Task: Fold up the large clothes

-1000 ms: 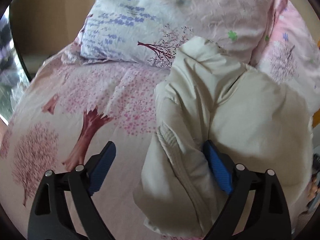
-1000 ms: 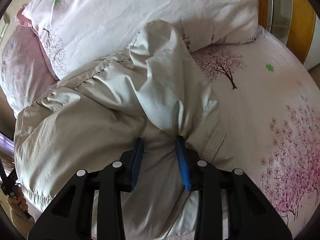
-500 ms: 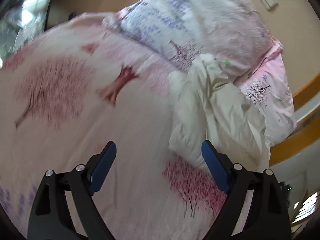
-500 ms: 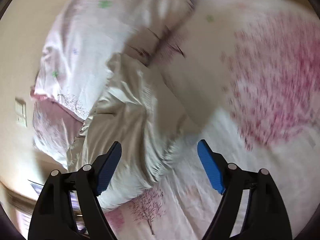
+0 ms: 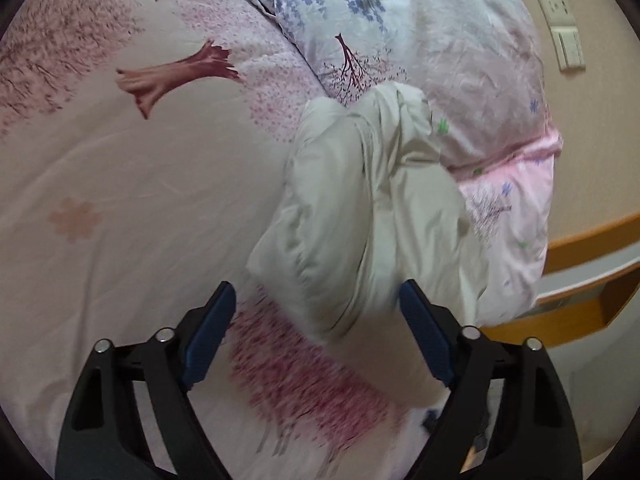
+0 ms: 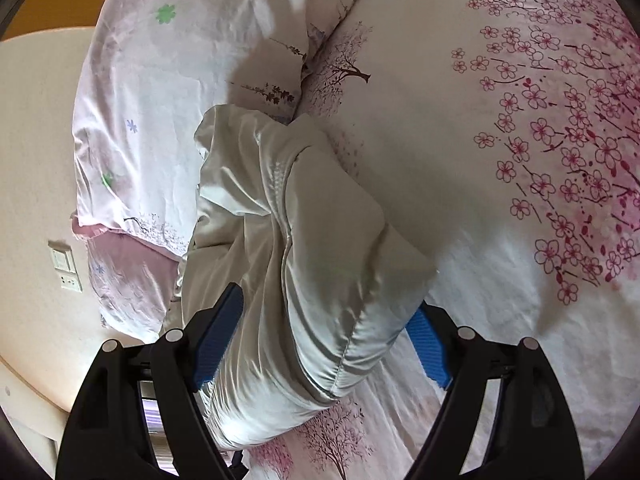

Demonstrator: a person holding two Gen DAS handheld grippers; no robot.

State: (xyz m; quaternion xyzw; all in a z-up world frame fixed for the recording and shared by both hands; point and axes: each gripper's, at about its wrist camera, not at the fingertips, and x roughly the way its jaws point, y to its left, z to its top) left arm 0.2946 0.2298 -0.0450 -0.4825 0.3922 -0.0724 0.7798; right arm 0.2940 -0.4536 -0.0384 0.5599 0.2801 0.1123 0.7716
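Observation:
A cream padded jacket (image 5: 360, 216) lies in a folded bundle on the bed, its far end against the pillows. It also shows in the right wrist view (image 6: 296, 264). My left gripper (image 5: 318, 340) is open and empty, hovering just short of the bundle's near end. My right gripper (image 6: 326, 340) is open with its blue pads either side of the bundle's near end, not closed on it.
The bed has a pink blossom-print cover (image 5: 132, 184). Two pillows (image 5: 420, 40) lean at the head of the bed, also in the right wrist view (image 6: 188, 80). A wall with switches (image 5: 560, 28) and a wooden bed frame (image 5: 592, 240) lie beyond.
My right gripper let go of the jacket and opened. Both grippers pulled back from the bundle and swung round; the jacket stays on the bed.

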